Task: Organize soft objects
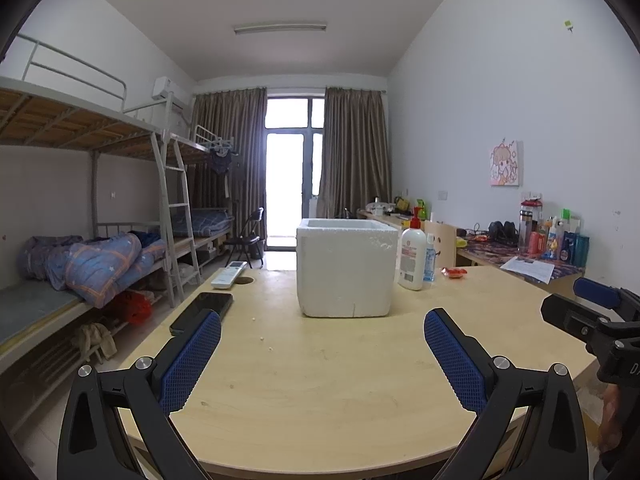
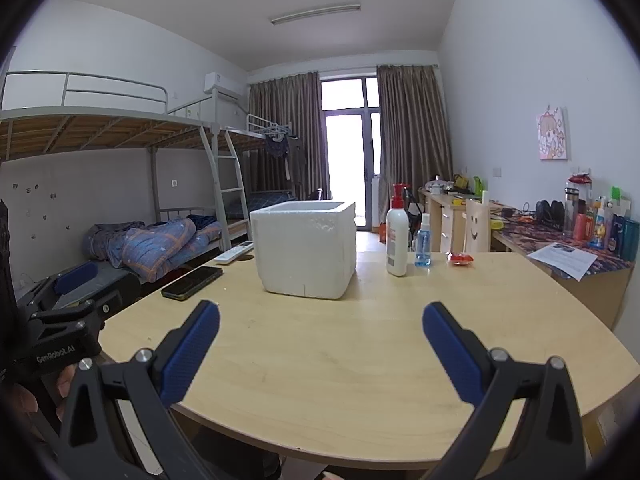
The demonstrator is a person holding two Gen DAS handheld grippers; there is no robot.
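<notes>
A white foam box (image 1: pixel 346 267) stands open-topped on the wooden table (image 1: pixel 320 380); it also shows in the right wrist view (image 2: pixel 306 249). Its inside is hidden. My left gripper (image 1: pixel 322 318) is open and empty, low over the table's near edge, short of the box. My right gripper (image 2: pixel 320 312) is open and empty, also over the near edge. Each gripper shows at the edge of the other's view, the right one (image 1: pixel 592 308) and the left one (image 2: pixel 76 300). No soft object shows on the table.
A black phone (image 1: pixel 202 312) and a white remote (image 1: pixel 229 274) lie left of the box. A lotion pump bottle (image 1: pixel 412 258), a blue spray bottle (image 2: pixel 423 246) and a red wrapper (image 1: pixel 454 273) stand right of it. Bunk beds with a blue quilt (image 1: pixel 104 268) are at left, a cluttered desk (image 2: pixel 560 236) at right.
</notes>
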